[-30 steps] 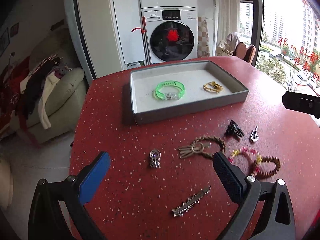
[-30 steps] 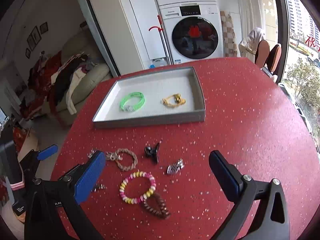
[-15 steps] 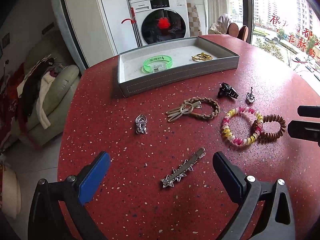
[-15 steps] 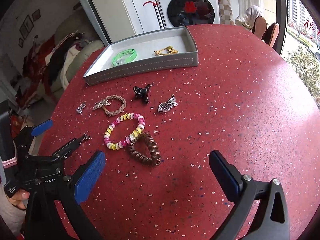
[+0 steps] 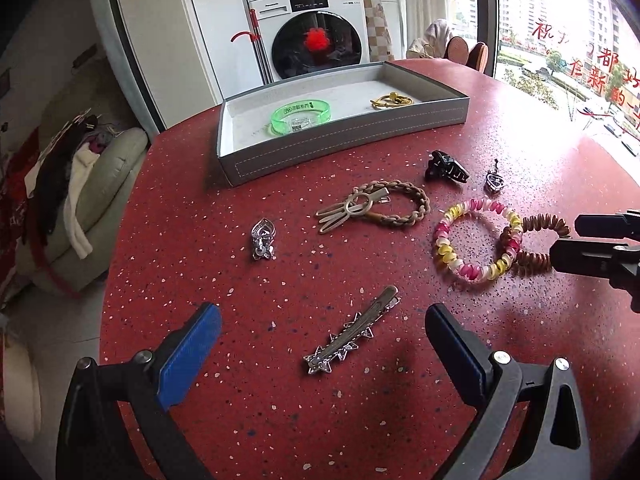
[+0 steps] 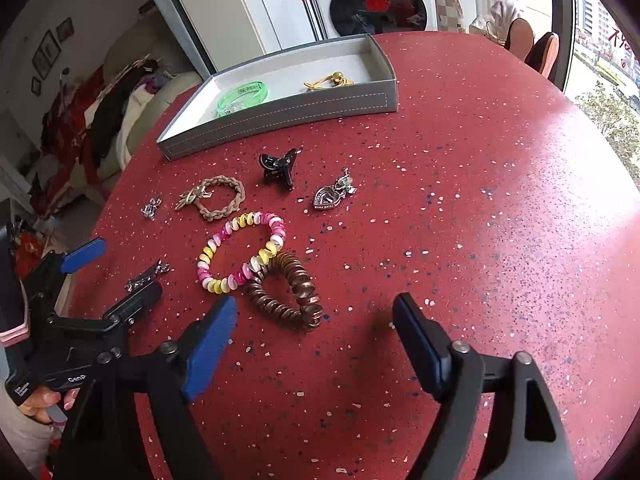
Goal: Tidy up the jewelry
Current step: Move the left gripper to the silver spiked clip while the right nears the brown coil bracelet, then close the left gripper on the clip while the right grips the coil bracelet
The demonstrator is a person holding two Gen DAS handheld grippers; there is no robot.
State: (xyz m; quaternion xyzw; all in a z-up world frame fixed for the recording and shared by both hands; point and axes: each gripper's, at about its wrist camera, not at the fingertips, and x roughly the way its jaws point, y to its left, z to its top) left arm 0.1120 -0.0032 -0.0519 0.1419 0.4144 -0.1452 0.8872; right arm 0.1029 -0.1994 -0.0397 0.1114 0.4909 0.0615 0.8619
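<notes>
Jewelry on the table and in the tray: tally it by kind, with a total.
Bracelets and coil bands: 5, green, gold, braided, pink-yellow, brown
Hair clips: 2, black claw, star barrette
Silver heart charms: 2
Total: 9

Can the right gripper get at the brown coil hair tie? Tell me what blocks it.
Probably yes. The right gripper hangs just short of the brown coil hair tie, closing with nothing between its fingers. Only the pink and yellow bracelet touches the tie's far edge.
</notes>
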